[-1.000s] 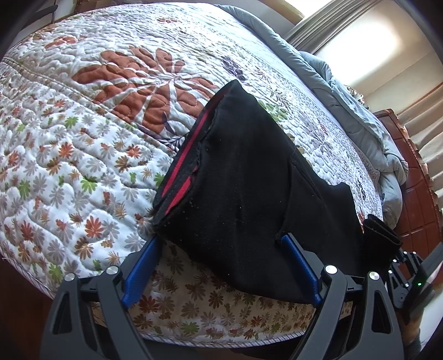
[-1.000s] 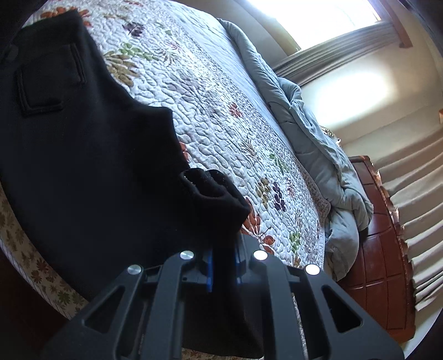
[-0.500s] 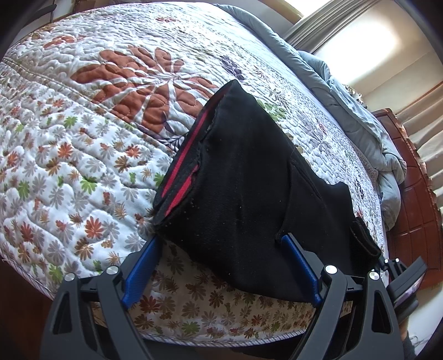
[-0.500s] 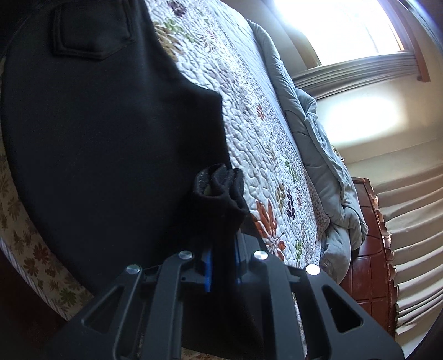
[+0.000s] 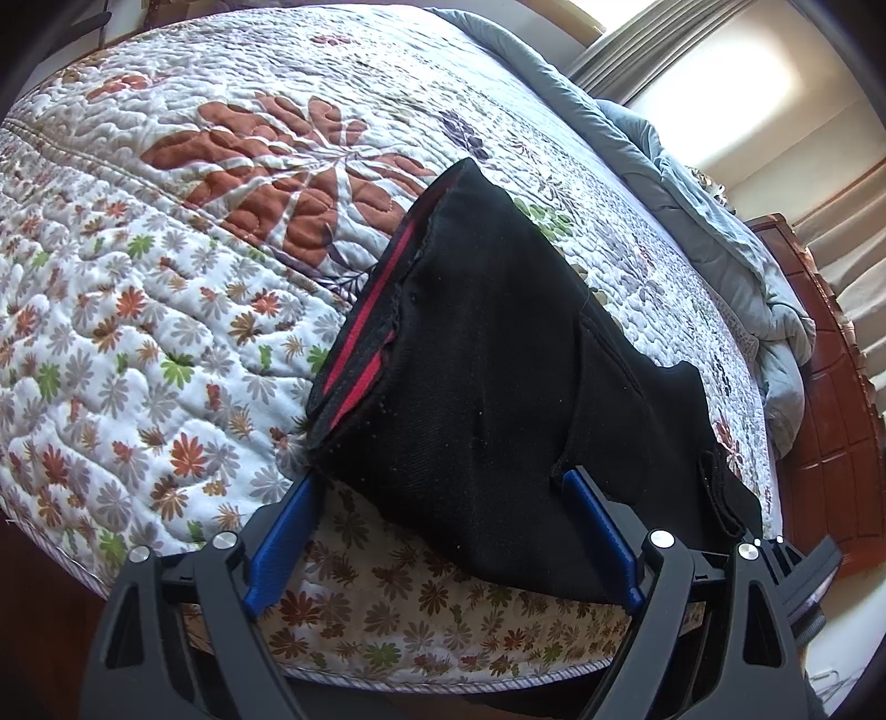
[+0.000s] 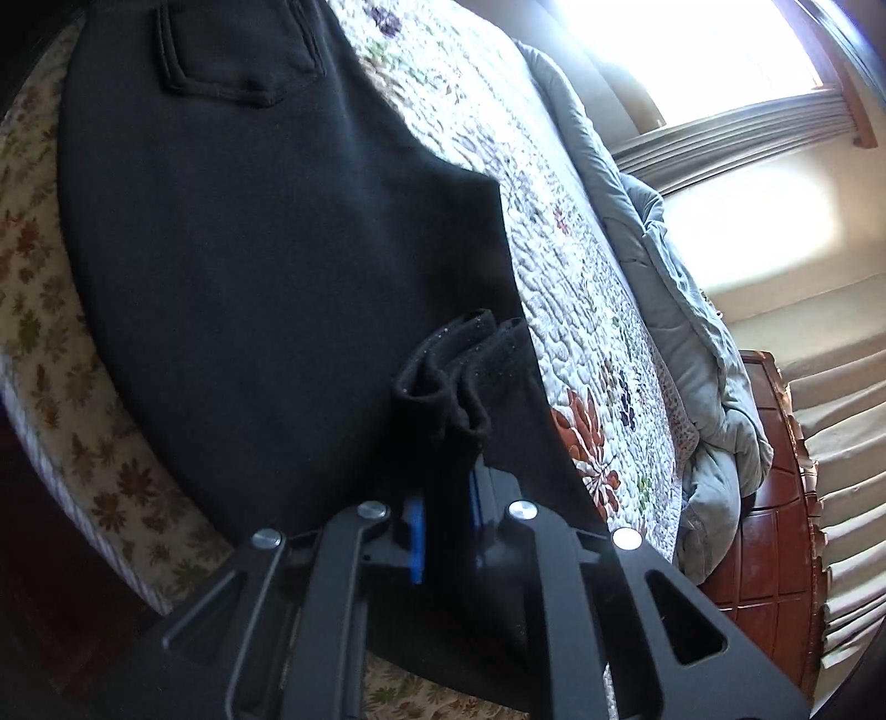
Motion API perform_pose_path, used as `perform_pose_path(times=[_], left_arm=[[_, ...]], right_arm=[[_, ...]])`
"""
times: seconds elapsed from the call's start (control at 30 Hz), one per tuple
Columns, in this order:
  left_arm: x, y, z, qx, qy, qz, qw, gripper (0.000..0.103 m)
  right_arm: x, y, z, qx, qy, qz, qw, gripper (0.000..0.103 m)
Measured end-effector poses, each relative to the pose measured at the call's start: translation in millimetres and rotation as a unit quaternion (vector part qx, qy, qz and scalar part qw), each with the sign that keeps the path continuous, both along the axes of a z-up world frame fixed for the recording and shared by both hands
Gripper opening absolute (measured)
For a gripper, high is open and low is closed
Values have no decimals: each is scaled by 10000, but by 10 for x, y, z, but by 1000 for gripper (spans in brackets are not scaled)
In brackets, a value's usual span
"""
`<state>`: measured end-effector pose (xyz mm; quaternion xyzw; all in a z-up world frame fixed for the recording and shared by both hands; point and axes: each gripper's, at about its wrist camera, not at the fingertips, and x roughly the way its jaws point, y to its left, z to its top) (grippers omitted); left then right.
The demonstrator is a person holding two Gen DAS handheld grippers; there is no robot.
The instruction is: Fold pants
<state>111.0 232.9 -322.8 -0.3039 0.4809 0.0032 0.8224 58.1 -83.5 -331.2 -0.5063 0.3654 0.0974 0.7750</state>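
A bedroom in a home is showing here. A wide bed [image 5: 166, 343] is lying ahead of the tongs, covered by a quilted floral bedspread [image 5: 232, 166] that is hanging over the near mattress edge just below them. A pale blue-grey duvet [image 6: 681, 343] is bunching along the bed's far side, up and to the right of the tongs. Beyond it, a carved reddish wooden bed end [image 6: 775, 498] is standing at the far right. Pleated curtains [image 6: 841, 421] are hanging at the right edge, and daylight is pouring through a window [image 6: 692, 50] above, under a plain cream wall [image 6: 747, 232].
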Motion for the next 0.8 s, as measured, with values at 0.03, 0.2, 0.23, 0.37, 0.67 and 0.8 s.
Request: perform_pose_path(times=[0.03,0.2,0.23,0.37,0.67,0.8], left_arm=[[-1,-5,1,6,0,3,10000,88],[1,-6,-4,24,10,-5,10000,88],[-2,-7,-3,24,9,-4,10000,88],[5,-18,-6,36,25,-12,10000,88],[36,-15,-3,2,81,-91,9999,88],[-56,188,-16,-686,-7,223,9974,89]], right_arm=[[-9,6,-6,-11,28,9,10000,11],[-54,33,-101,-110,110,43,9999,11],[-36,11,-102,-121,122,46,9998,12],[-45,19,-136,-156,135,77,9998,15],[-192,-97,379,1146,978,-21,9886,47],[-150,-265,697,1944,1739,-157,9652,52]])
